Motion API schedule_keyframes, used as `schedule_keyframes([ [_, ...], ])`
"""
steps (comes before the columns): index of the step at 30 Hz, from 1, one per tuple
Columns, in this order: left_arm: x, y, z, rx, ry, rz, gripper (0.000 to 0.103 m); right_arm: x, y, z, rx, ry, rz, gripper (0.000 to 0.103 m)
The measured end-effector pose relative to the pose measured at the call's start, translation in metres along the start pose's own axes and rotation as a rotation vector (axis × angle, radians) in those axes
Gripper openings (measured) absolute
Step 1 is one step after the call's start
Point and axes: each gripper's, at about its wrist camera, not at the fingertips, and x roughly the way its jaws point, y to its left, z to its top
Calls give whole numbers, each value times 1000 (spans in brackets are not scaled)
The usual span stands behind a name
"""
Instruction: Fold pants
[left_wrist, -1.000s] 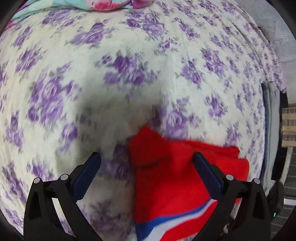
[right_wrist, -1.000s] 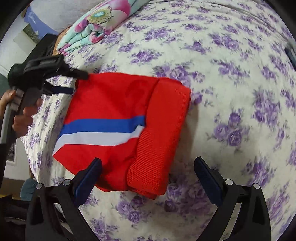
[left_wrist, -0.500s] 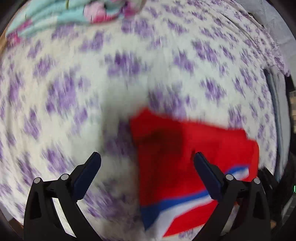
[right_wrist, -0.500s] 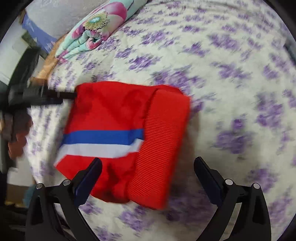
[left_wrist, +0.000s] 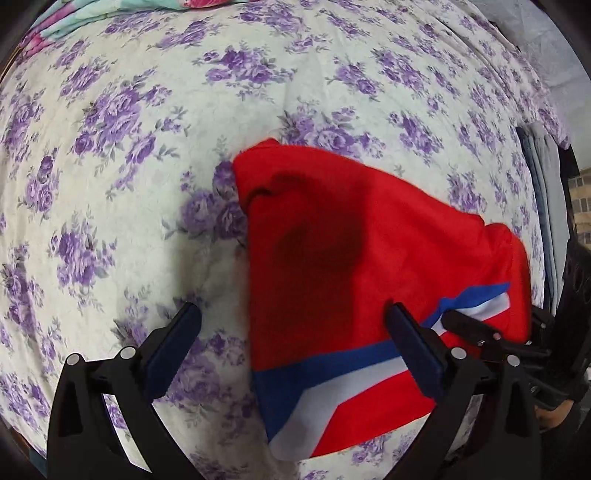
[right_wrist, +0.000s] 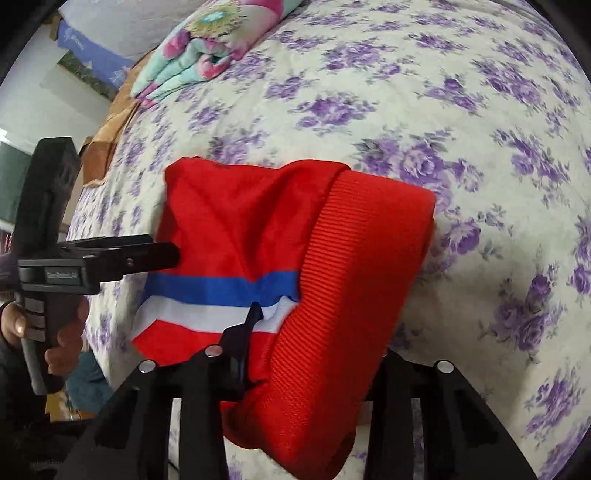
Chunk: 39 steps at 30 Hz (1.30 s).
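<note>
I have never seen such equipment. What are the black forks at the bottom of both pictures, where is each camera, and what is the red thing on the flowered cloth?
No robot is here. A person carries a hand-held gripper in each hand, with a camera looking along its two fingers.

The left view shows the left hand-held gripper. It is open over the near edge of the folded red pants, not pressing them. The pants lie on the bedsheet with purple flowers.

The right view shows the right hand-held gripper. Its jaws are closing, and the ribbed waistband is between them. At the left of this view the left gripper appears from the side. A folded flowered blanket lies farther back.
</note>
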Motion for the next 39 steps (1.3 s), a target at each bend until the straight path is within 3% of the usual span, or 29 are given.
schedule_keyframes([
  [4, -7, 6, -8, 13, -12, -16, 98, -26, -10, -10, 9, -49, 56, 32],
  [10, -10, -1, -11, 27, -10, -62, 98, -50, -47, -25, 79, -79, 2, 32],
  [12, -3, -19, -10, 61, 6, -87, 98, -45, -49, -28, 81, -63, 1, 35],
  [15, 16, -39, -4, 89, 54, -112, 97, -35, -50, -30, 92, -51, -46, 56],
  [16, 25, -46, -2, 100, 79, -123, 93, -32, -47, -30, 81, -38, -68, 62],
  [19, 29, -62, 1, 162, 79, -108, 83, -34, -43, -34, 49, -41, -113, 64],
  [20, 28, -63, 1, 174, 79, -125, 72, -35, -44, -34, 57, -43, -122, 69],
  [23, 25, -67, 2, 188, 74, -173, 52, -34, -54, -36, 97, -47, -134, 77],
  [24, 24, -68, 1, 194, 70, -182, 49, -32, -56, -37, 114, -45, -123, 75],
  [25, 23, -69, 0, 202, 61, -186, 44, -29, -56, -36, 127, -43, -111, 48],
  [26, 21, -69, 0, 202, 54, -186, 40, -26, -51, -36, 124, -44, -74, 39],
  [28, 18, -69, -1, 194, 40, -185, 33, -26, -41, -33, 104, -50, -89, 35],
  [31, 3, -70, 3, 180, 18, -197, 22, -44, -31, -26, 84, -82, -34, 33],
  [34, -29, -77, 18, 196, -56, -205, 22, -67, -21, -10, 25, -131, -15, 33],
  [39, -93, -86, 82, 221, -212, -204, 22, -112, -9, 61, -74, -262, -38, 33],
])
